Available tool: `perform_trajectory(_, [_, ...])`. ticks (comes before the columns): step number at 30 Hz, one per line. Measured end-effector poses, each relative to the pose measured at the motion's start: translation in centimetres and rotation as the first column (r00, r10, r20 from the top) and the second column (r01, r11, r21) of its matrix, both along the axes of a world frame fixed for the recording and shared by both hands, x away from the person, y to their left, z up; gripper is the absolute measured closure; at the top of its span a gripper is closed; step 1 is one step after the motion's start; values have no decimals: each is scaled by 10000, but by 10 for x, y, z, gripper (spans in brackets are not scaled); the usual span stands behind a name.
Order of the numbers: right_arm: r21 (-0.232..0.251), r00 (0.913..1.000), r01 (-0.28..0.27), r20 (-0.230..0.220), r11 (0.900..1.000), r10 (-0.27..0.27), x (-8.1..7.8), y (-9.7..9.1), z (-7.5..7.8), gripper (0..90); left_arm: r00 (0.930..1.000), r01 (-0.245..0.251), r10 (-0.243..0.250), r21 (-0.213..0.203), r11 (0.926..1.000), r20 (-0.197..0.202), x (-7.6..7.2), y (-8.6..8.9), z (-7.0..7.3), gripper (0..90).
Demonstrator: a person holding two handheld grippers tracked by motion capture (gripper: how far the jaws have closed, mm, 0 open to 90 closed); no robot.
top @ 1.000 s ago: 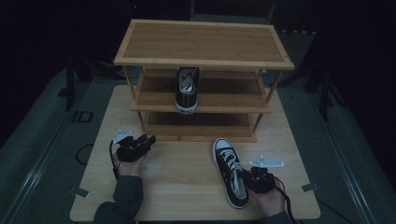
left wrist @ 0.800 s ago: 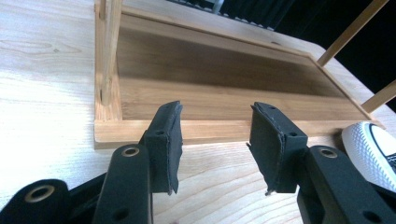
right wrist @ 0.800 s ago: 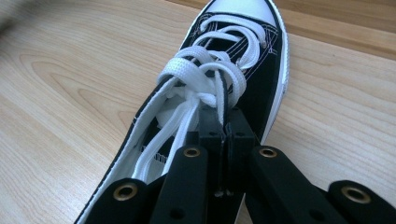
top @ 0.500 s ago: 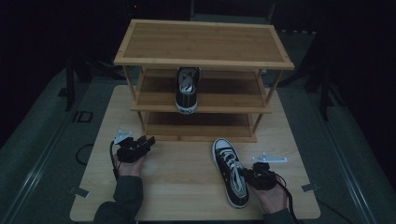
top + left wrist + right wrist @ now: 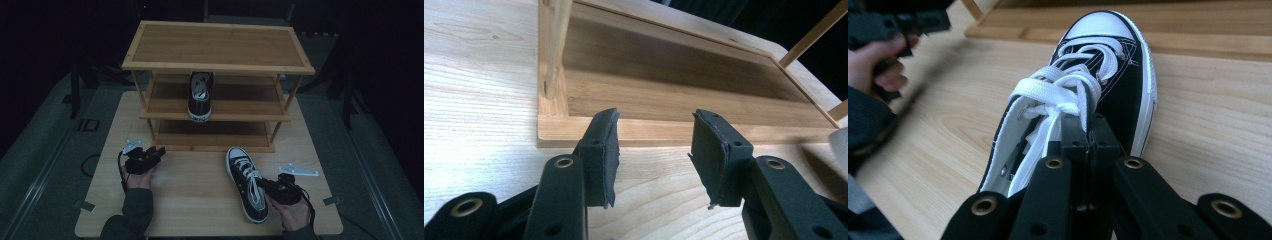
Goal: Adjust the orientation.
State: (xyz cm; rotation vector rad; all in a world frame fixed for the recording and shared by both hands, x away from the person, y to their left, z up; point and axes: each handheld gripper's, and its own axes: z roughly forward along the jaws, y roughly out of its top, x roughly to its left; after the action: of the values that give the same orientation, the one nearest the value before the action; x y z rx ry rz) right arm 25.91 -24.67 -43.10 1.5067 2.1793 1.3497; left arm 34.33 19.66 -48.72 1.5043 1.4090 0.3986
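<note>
Sneaker (image 5: 247, 184) lies on pale wood table (image 5: 200, 200), dark room; right gripper (image 5: 1087, 135) clamped on its side wall, left gripper (image 5: 654, 150) apart w/ nothing between

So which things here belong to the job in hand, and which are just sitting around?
In the job:
- black sneaker on the table, right gripper shut on its side wall
- wooden shoe rack
- matching sneaker on the middle shelf

Sitting around:
- left gripper, open
- table
</note>
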Motion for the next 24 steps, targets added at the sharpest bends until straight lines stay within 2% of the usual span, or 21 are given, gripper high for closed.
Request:
perform_trajectory(12, [675,9981,-300,552,9973,263,-12,-1,27,889,10000,-16,17,124,9999,-34,1,-1,-1,543])
perform_trajectory(24, [832,9941,-547,978,9950,464,-16,1,52,889,10000,17,-16,165,9999,-71,3,-2,-2,541])
